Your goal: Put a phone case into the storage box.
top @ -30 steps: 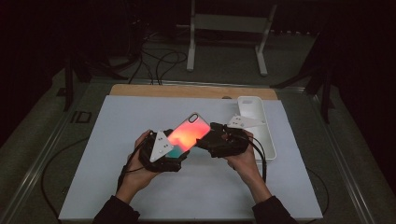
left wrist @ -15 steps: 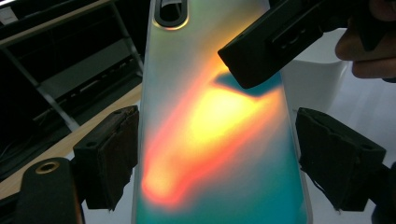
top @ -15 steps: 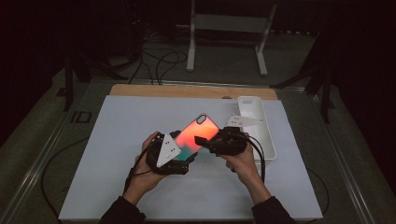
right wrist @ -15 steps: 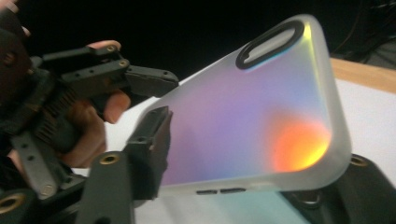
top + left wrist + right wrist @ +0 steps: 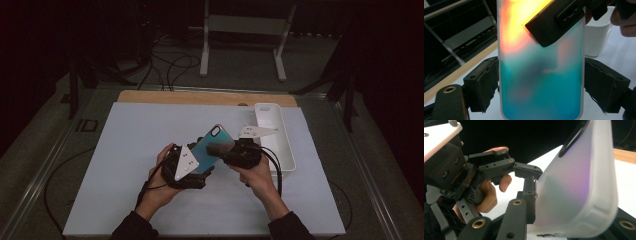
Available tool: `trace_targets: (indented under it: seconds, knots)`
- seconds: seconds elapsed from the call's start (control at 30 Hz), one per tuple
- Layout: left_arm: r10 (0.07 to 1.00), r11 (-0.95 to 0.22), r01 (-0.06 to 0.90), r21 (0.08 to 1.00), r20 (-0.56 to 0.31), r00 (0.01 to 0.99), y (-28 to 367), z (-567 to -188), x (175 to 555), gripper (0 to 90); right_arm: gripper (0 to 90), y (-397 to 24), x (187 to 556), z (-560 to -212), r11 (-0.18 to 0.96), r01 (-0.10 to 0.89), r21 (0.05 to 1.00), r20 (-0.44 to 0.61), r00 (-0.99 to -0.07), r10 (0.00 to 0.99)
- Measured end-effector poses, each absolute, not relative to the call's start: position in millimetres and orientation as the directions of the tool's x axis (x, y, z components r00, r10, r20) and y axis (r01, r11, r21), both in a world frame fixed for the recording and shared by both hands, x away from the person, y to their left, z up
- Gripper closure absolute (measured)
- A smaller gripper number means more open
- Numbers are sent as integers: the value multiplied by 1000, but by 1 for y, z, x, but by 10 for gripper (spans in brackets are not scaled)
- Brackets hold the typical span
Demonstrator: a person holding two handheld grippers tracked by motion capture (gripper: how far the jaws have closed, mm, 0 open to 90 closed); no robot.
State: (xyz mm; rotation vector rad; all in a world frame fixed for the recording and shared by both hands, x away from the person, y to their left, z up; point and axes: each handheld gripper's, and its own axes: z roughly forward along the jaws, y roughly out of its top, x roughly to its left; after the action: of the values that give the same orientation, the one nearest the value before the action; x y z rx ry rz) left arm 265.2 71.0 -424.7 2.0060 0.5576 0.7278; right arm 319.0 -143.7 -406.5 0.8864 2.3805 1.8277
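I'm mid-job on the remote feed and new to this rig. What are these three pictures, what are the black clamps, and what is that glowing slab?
No robot arm here: a person holds a two-jaw gripper in each hand over a white table. The high view looks down from above the person's side; the other two come from cameras riding on each gripper, looking along its black jaws.

The slab is a phone case, teal with an orange glow at one end. The left gripper clamps it across its width, pads on both long edges. The right gripper has just been closing its jaws over the case's end, and its pads look pressed on it. So both grippers hold the case above the table.

A white tray sits on the table at the right.
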Motion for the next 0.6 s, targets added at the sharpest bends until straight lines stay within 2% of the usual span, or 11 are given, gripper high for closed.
trace_targets:
  seconds: [0.07,0.1,0.13,0.2,0.6]
  knots:
    - [643,-494,110,862,278,714,70,-425,265,165,842,-143,319,-408,151,433,889,332,-835,438]
    - [643,-494,110,862,278,714,70,-425,265,221,855,-143,319,-409,149,431,890,334,-838,431]
    - [637,-473,130,871,237,734,72,-425,268,220,866,-143,318,-409,150,417,896,315,-838,445]
    - [636,-479,141,866,232,736,72,-426,268,169,871,-143,318,-408,144,416,898,319,-840,439]
    - [613,-432,243,868,86,785,85,-425,277,130,871,-149,318,-405,158,390,907,287,-848,445]
